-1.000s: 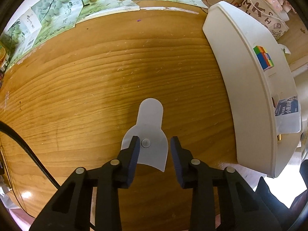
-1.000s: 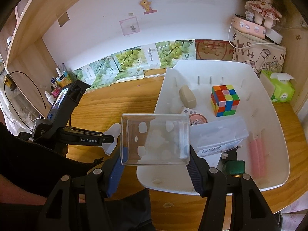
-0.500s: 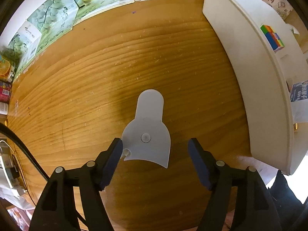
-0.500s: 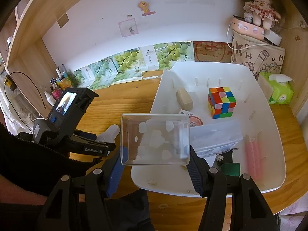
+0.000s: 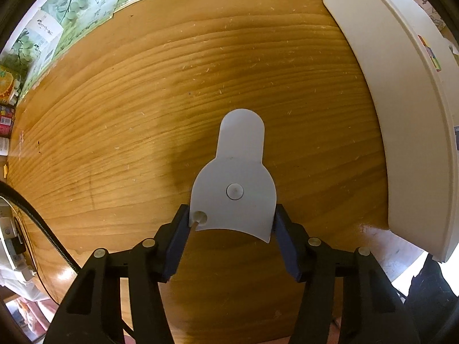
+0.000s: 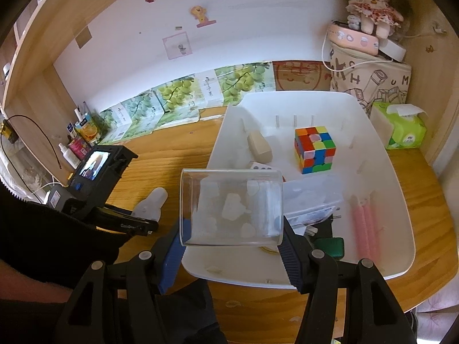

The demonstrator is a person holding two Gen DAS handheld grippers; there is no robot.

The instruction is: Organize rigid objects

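Left gripper (image 5: 231, 223) jaws, just narrowed, now touch the flat white piece (image 5: 233, 183) on the table (image 5: 143, 114) — pickup looks imminent; right gripper (image 6: 232, 236) grips a clear cup (image 6: 231, 205).

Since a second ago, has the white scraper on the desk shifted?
No. The white scraper lies flat at the same spot on the wood grain, handle end toward the paper boxes. The left claw has just been closing on its wide end.

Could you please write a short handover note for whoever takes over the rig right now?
Left hand-held gripper: jaws just closing, pads against both sides of the flat white plastic piece lying on the wooden desk.
Right hand-held gripper: shut on the clear container, held over the white bin's near-left corner.
Done: cube and other items are in the bin.
Left: bin the container and the white piece.
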